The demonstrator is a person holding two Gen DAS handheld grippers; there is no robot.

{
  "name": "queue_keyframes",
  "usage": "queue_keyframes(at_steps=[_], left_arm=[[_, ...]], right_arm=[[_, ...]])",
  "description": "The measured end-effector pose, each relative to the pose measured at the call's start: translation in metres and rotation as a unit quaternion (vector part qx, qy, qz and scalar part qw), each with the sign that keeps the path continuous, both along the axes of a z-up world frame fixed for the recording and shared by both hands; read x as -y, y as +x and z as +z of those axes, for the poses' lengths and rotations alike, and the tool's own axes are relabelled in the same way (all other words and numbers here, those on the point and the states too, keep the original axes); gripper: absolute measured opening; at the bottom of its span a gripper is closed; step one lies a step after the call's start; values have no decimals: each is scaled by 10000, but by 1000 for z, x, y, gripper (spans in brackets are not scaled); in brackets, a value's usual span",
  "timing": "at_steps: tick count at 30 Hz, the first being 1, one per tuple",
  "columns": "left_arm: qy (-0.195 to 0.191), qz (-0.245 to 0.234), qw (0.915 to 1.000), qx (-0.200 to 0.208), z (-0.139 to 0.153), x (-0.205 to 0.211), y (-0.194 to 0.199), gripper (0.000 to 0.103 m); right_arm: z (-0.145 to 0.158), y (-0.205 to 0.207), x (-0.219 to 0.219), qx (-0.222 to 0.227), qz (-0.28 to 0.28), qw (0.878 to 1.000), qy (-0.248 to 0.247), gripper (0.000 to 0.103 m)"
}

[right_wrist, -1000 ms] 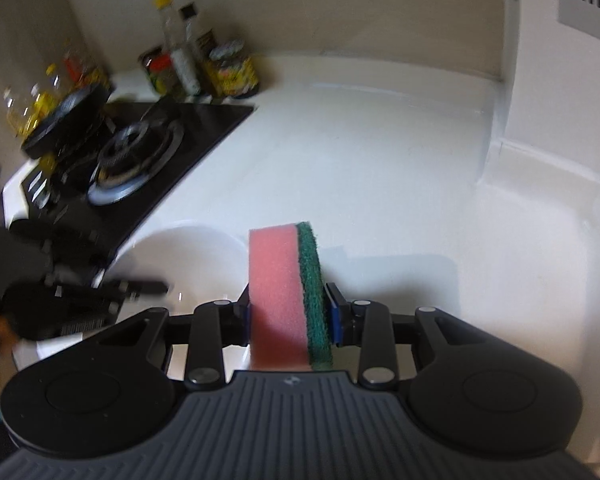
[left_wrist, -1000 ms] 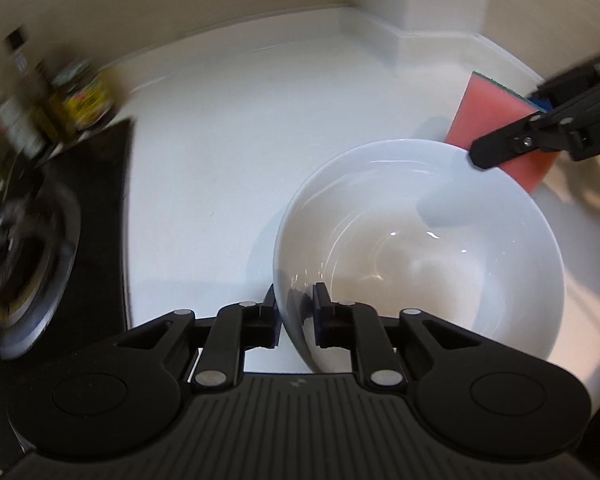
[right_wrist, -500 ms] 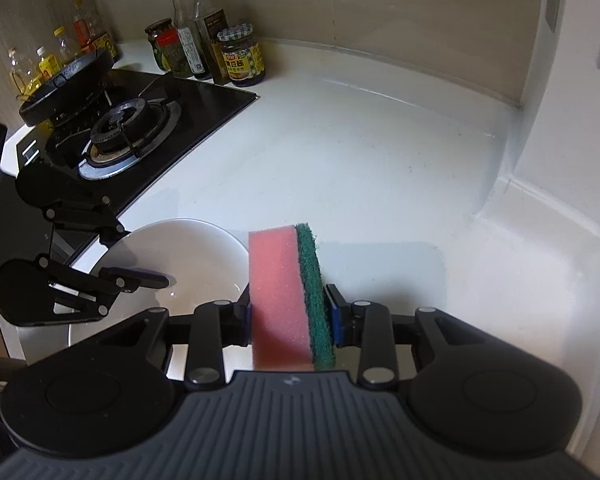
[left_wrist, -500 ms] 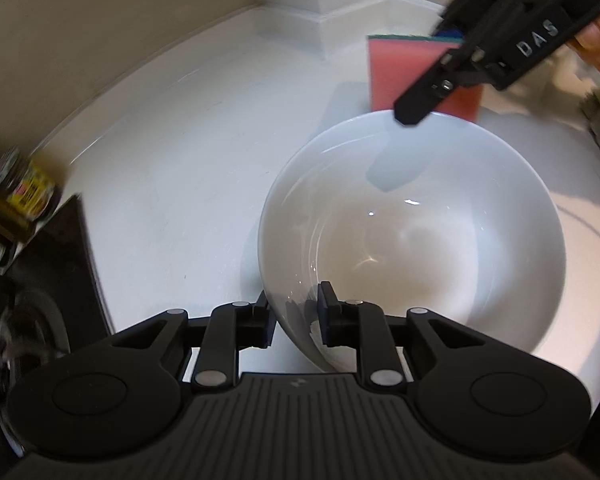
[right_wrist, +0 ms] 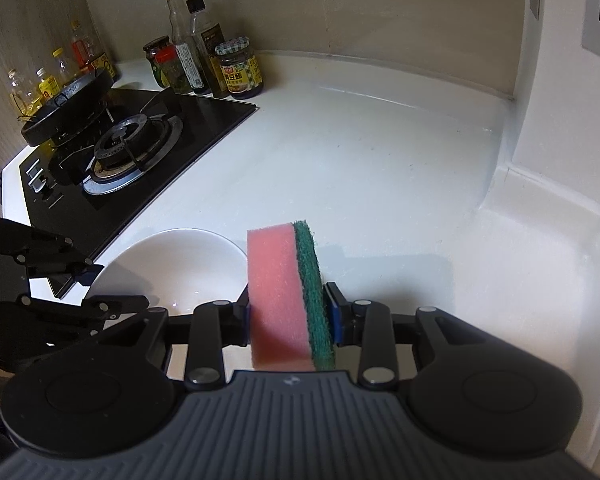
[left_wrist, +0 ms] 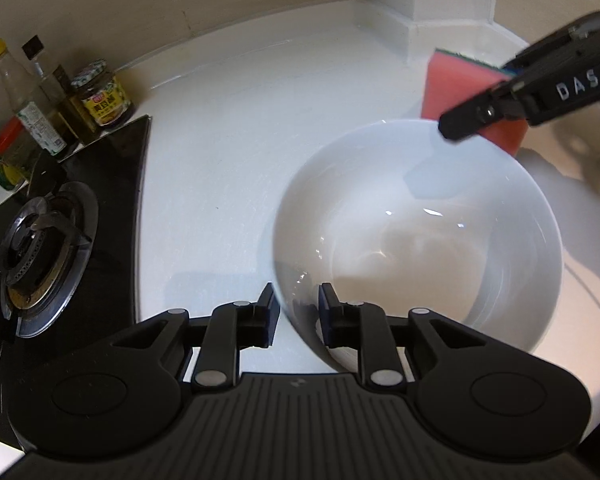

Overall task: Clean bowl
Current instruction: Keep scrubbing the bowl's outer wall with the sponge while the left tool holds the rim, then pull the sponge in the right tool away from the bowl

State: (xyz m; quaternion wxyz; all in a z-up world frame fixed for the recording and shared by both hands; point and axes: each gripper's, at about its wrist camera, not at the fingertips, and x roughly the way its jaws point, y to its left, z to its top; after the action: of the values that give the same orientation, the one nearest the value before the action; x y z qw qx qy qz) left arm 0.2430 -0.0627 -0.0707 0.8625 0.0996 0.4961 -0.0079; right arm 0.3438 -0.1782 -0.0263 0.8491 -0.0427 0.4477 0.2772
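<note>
Left tongs (left_wrist: 294, 312) are opening right now, the two pads straddling the near rim of the white bowl (left_wrist: 420, 240), one pad outside the wall and one inside, with visible slack on the outer side, so the rim sits between them without being squeezed. Over to the right tongs (right_wrist: 288, 312): they are clamped tight on the sponge (right_wrist: 284, 296), pink foam to the left, green scouring layer to the right, standing upright between the pads. From the left wrist view that sponge hangs just beyond the far rim of the bowl, with one black finger (left_wrist: 472, 114) of the right tongs reaching over the rim. The bowl sits on the white tabletop (right_wrist: 360, 168) near its front edge, just beside the corner of the black gas hob (right_wrist: 140, 152), and it looks bare inside apart from glints of light. Further out, a dark pan (right_wrist: 66, 106) rests on the far burner. Along the back edge of the tabletop, beside the hob, stands a cluster of sauce bottles and jars (right_wrist: 204, 64).
</note>
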Motion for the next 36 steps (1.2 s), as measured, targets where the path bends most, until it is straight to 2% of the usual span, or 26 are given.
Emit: queue_keyframes(at_steps=[10, 13, 14, 28, 32, 36], left_arm=[[-45, -387, 9992, 53, -3, -7, 8, 22], [-102, -1168, 9931, 15, -3, -73, -3, 22], [-111, -1245, 9922, 6, -2, -78, -1, 22], [-196, -1257, 9919, -57, 15, -70, 39, 22], [-196, -1230, 9922, -10, 22, -67, 52, 22], [-277, -1134, 9929, 221, 34, -66, 62, 22]], right_arm=[[1, -5, 8, -47, -77, 9999, 80, 30], [1, -7, 6, -11, -146, 9999, 72, 30], [0, -8, 7, -11, -160, 9998, 78, 30], [5, -19, 14, -46, -659, 9977, 143, 29], [20, -34, 32, 75, -1291, 9916, 31, 29], [32, -56, 55, 63, -2055, 9785, -145, 29]])
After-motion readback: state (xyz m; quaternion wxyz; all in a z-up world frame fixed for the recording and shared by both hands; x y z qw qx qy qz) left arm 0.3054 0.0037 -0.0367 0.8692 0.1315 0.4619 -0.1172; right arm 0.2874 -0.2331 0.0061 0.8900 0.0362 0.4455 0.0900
